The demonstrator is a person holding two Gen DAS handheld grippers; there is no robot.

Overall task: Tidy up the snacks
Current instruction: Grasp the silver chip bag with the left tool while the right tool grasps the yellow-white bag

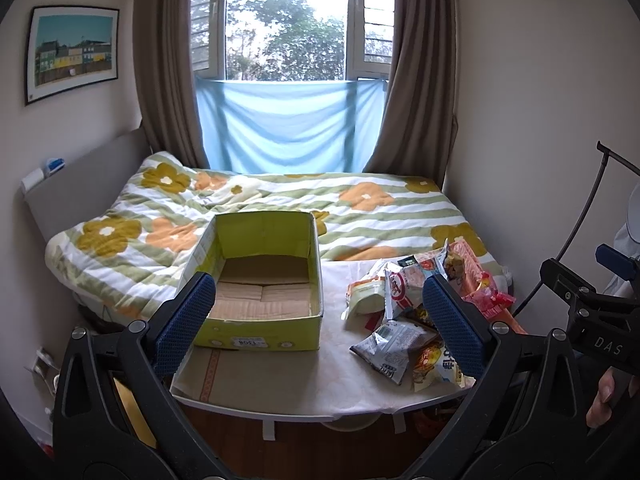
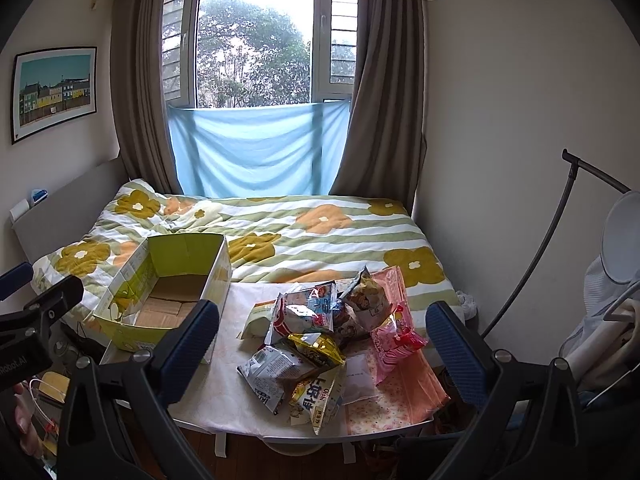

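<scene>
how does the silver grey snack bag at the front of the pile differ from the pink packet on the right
The silver grey snack bag is a dull metallic colour with small dark print, while the pink packet is bright pink with red on it. The grey bag lies at the pile's front left, nearer the green box; the pink packet lies at the right, away from it. Both rest unopened-looking on the table, untouched by either gripper.

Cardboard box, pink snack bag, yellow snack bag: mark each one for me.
Cardboard box [image 1: 262, 294], left wrist view, on its bare inside floor.
Pink snack bag [image 2: 394, 342], right wrist view, on the middle of its front.
Yellow snack bag [image 2: 318, 348], right wrist view, on its crinkled upper face.
</scene>
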